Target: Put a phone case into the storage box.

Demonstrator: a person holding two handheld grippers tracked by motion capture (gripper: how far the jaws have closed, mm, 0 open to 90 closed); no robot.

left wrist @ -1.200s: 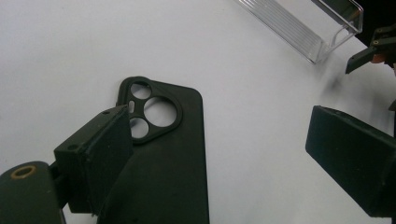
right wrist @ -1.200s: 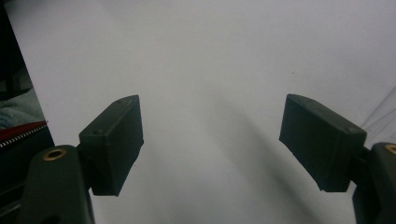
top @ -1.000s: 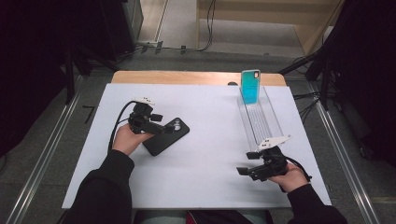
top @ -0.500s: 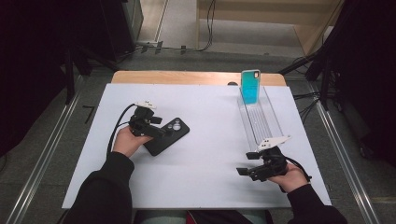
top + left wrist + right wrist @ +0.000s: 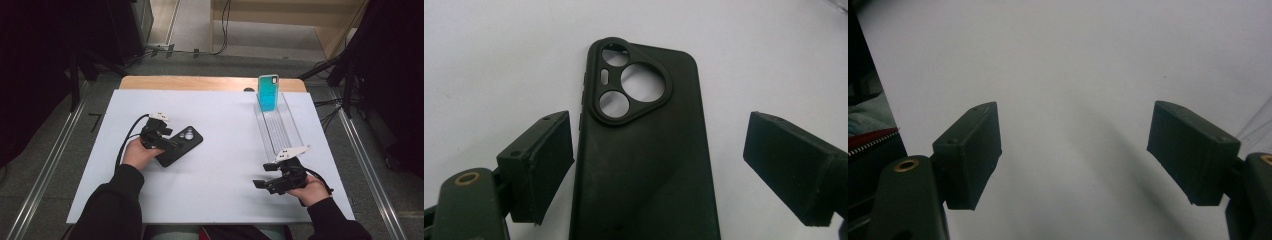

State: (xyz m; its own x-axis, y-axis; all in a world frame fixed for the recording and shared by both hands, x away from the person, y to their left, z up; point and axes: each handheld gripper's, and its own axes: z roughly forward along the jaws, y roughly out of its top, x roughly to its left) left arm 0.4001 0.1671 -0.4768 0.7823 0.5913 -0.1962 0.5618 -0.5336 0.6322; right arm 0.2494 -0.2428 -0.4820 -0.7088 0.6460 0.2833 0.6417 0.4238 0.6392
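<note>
My left gripper [image 5: 659, 165] straddles the black phone case [image 5: 644, 150], flat on the white table [image 5: 225, 130] left of frame centre; jaws have just closed a bit but are apart w/ a gap on the right, left pad about at its edge. My right gripper [image 5: 1075, 155] sits lower right, jaws released, nothing btwn them.

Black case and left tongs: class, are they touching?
Apart. In the left gripper view the black case lies between the open left tongs, with white table visible at the right pad and a sliver at the left.

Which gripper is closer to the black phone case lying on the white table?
Left. The left gripper has its open jaws on both sides of the black phone case, not pressing it. The right gripper is far away, near the table's front edge, open over bare surface.
</note>
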